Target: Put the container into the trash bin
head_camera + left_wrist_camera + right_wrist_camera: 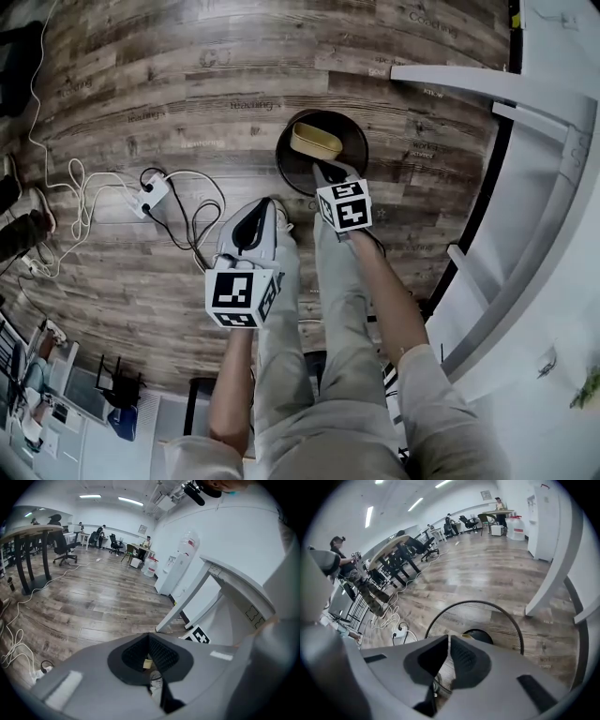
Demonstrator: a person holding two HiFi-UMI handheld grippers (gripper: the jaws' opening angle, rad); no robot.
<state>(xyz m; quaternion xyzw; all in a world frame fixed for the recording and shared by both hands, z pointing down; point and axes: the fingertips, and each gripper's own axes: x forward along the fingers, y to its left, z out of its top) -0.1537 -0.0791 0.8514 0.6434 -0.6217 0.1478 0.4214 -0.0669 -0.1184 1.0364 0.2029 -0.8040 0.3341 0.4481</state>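
The yellow container (315, 141) lies inside the round black mesh trash bin (285, 161) on the wooden floor. My right gripper (328, 173) hangs just above the bin's near rim, jaws shut and empty. In the right gripper view the right gripper (449, 639) has its tips together over the trash bin (487, 604), and only a yellowish sliver shows past them. My left gripper (261, 211) hovers left of the bin, above the person's shoe, holding nothing. Seen from its own camera, the left gripper (149, 637) is shut.
A white power strip (150, 195) with looping cables lies on the floor to the left. A white desk frame (525, 187) stands at the right, close to the bin. The person's legs fill the lower middle. A water dispenser (180, 566) stands by the far wall.
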